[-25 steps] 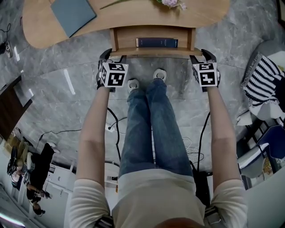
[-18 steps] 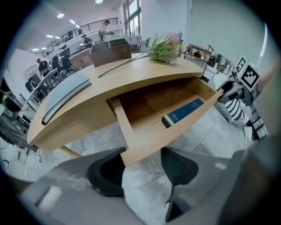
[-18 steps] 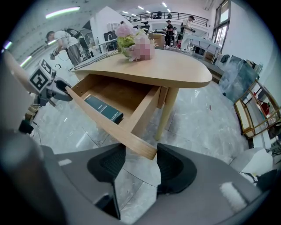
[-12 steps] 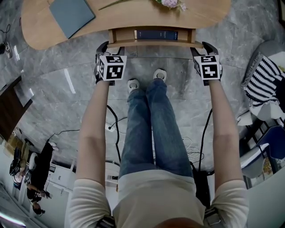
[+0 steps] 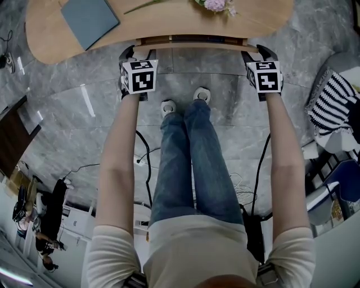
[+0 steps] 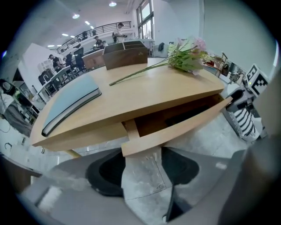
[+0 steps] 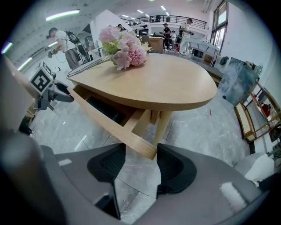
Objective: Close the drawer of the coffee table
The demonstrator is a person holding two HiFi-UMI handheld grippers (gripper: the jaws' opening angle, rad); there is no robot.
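We saw L hand-held gripper (image 6: 142,151) & R hand-held gripper (image 7: 140,149) open, drawer (image 6: 175,127) front's ends btwn their jaws, drawer nearly shut under near edge of worktop (image 5: 169,22).

Coffee table (image 5: 169,19): light wood, rounded top. Two things on top: a grey-blue closed book (image 5: 90,19) flat near the left end, and a bunch of pink flowers (image 5: 216,4) lying on its side toward the right, with one long stem running left along the top. They lie well apart. The drawer (image 5: 191,40) under the near edge stands slightly out. The table sits on a grey marble-pattern floor (image 5: 73,95), with black cables (image 5: 143,154) trailing on it nearer the camera
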